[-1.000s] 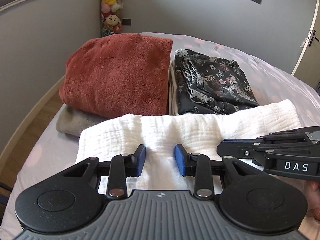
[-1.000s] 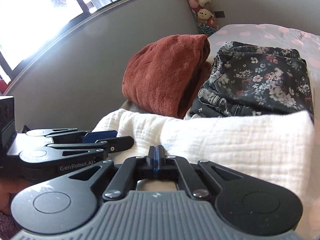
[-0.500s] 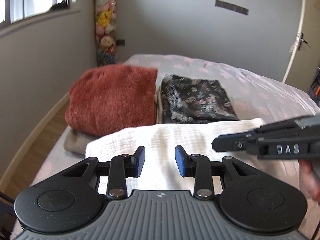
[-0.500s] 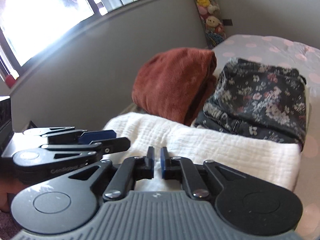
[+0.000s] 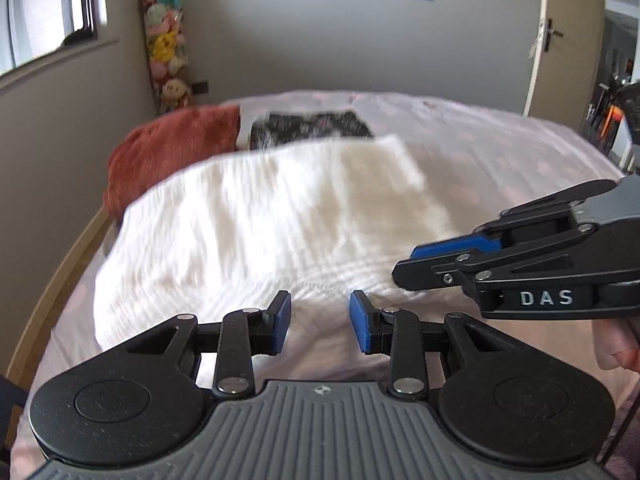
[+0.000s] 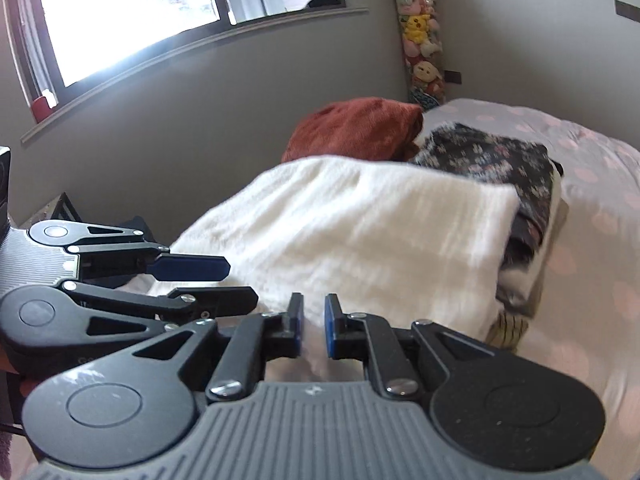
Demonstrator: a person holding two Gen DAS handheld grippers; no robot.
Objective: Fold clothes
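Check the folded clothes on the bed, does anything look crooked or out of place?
The folded white textured cloth lies askew, overlapping the rust-red fleece pile and the dark floral folded garment instead of sitting in its own spot on the pink-dotted bedsheet. Nothing looks spilled or damaged.

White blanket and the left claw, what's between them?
Only bare bedsheet lies between the white blanket and the open left gripper, in the left wrist view.
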